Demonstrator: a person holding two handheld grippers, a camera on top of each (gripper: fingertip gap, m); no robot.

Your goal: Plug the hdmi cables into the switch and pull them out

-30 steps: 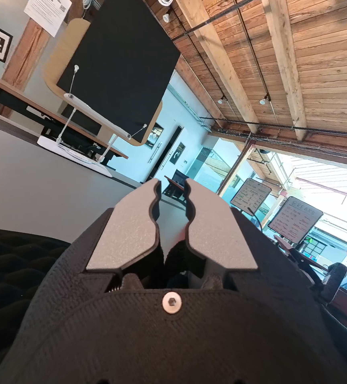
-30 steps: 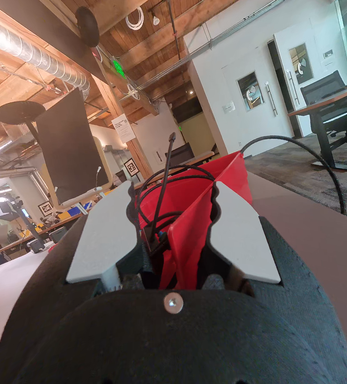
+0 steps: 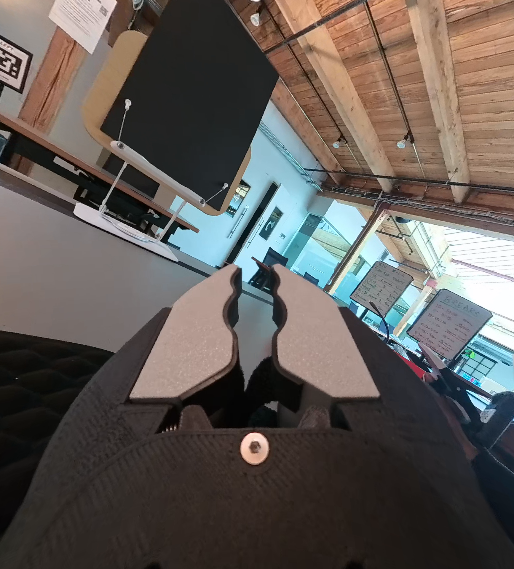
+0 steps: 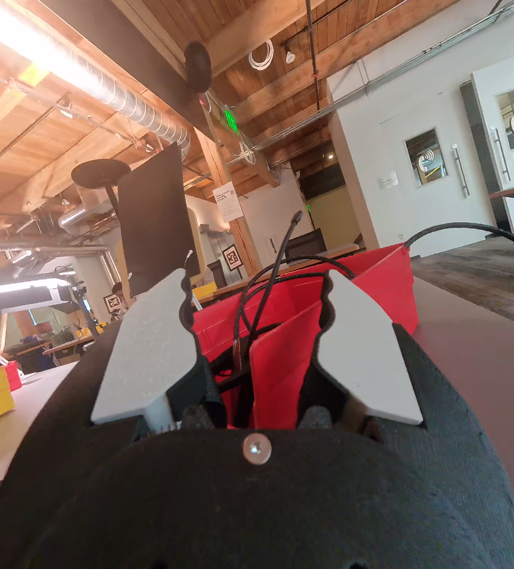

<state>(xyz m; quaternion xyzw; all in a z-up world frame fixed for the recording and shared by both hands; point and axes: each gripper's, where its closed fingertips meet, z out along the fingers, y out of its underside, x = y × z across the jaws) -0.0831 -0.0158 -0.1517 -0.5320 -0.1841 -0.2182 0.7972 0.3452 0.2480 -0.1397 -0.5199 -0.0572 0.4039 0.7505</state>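
1. HDMI cables [image 4: 275, 277] are lying looped in a red bin [image 4: 385, 295] straight ahead of the right tongs [image 4: 257, 292]; thin black runs are arching above the rim, and one strand is trailing out over the far corner to the right. What looks like a metal plug end [image 4: 238, 351] is poking up beside the bin's inner red divider [image 4: 280, 354].

2. Right tongs are standing wide apart and holding nothing, with the bin's near end framed between the two pale fingers [image 4: 154, 338].

3. Left tongs [image 3: 255, 278] are gaping only narrowly, gripping nothing, and pointing across the grey counter [image 3: 49, 277] toward the room; a dark quilted mat [image 3: 18, 385] is lying at their left. The red bin is barely showing at that view's right edge.

4. I am not seeing the switch in either view, so I cannot say where it is sitting.

5. Judging the handling: the cables are looking light and springy, likely to drag their loops along and snag on one another or on the divider when lifted.

6. The cord itself is probably too thin and slick for a firm pinch; the rigid moulded plug body is likely the better hold, gripped across its flat sides so the connector is staying square for insertion.

7. The metal tip is the fragile part, so squeezing there seems unwise.
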